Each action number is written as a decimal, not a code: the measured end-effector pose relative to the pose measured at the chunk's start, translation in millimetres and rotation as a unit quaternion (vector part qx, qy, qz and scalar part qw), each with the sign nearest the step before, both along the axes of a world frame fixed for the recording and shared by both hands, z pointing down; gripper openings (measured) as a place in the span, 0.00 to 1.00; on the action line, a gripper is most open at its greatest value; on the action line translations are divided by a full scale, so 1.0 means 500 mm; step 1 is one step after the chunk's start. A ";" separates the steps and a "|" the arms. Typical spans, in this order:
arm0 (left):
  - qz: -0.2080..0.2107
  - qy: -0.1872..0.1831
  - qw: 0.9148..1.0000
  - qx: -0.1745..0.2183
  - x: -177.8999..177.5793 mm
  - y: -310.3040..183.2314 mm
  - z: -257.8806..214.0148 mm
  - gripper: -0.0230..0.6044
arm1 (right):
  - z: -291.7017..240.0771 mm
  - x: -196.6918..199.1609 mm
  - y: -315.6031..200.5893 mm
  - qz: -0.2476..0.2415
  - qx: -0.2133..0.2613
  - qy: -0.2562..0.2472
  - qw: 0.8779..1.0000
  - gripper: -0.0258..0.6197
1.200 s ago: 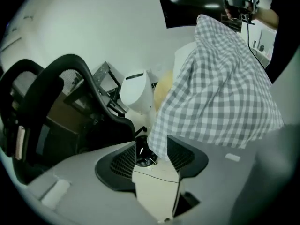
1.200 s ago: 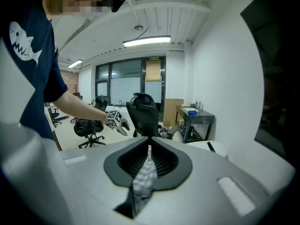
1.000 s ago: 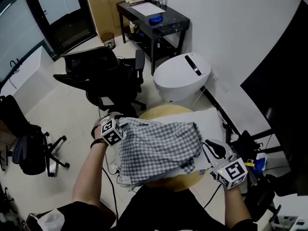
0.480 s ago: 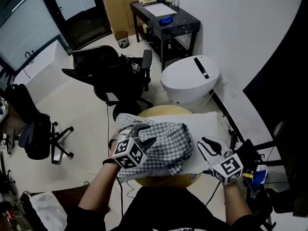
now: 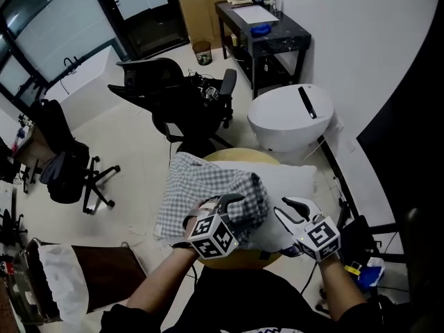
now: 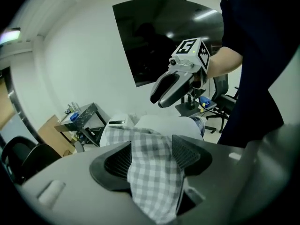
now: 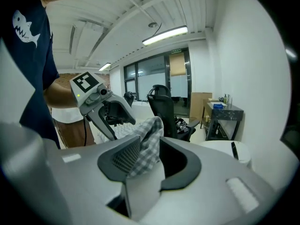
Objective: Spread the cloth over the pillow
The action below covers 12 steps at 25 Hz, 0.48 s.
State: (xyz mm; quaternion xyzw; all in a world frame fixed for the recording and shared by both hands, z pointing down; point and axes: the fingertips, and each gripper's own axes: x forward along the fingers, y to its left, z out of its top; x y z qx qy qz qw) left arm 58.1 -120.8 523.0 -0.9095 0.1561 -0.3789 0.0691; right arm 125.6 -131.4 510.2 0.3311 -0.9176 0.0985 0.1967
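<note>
- Left gripper (image 5: 223, 203) — jaws wide, just opened further; checked cloth (image 5: 198, 184) loose between them
- Right gripper (image 5: 288, 210): jaws partly apart, just opening, cloth edge between them
- Pillow (image 5: 295, 182) under cloth, ahead of both

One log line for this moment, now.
left tool: just opening, cloth between jaws | right tool: just opening, cloth between jaws | cloth: bunched on pillow, not spread

Left of the round table (image 5: 232, 157) the floor (image 5: 132, 144) lies open. A black office chair (image 5: 173, 96) crowds its upper-left edge, a white rounded unit (image 5: 288, 120) the upper right; bunched cloth (image 5: 208, 180) humps over its middle.
</note>
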 end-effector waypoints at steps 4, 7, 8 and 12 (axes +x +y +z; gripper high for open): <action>-0.022 -0.045 0.998 0.031 0.025 0.000 0.031 0.46 | 0.019 -0.006 0.005 -0.024 -0.004 -0.004 1.000 0.27; -0.026 -0.093 0.994 0.048 0.019 -0.003 0.067 0.46 | 0.038 -0.022 0.015 -0.045 -0.015 0.003 0.999 0.29; -0.028 -0.104 0.993 0.052 0.015 -0.004 0.076 0.45 | 0.048 -0.029 0.019 -0.053 -0.020 0.008 0.998 0.30; -0.043 -0.113 0.990 0.069 -0.007 -0.017 0.079 0.18 | 0.091 -0.048 0.032 -0.073 -0.042 0.025 0.996 0.35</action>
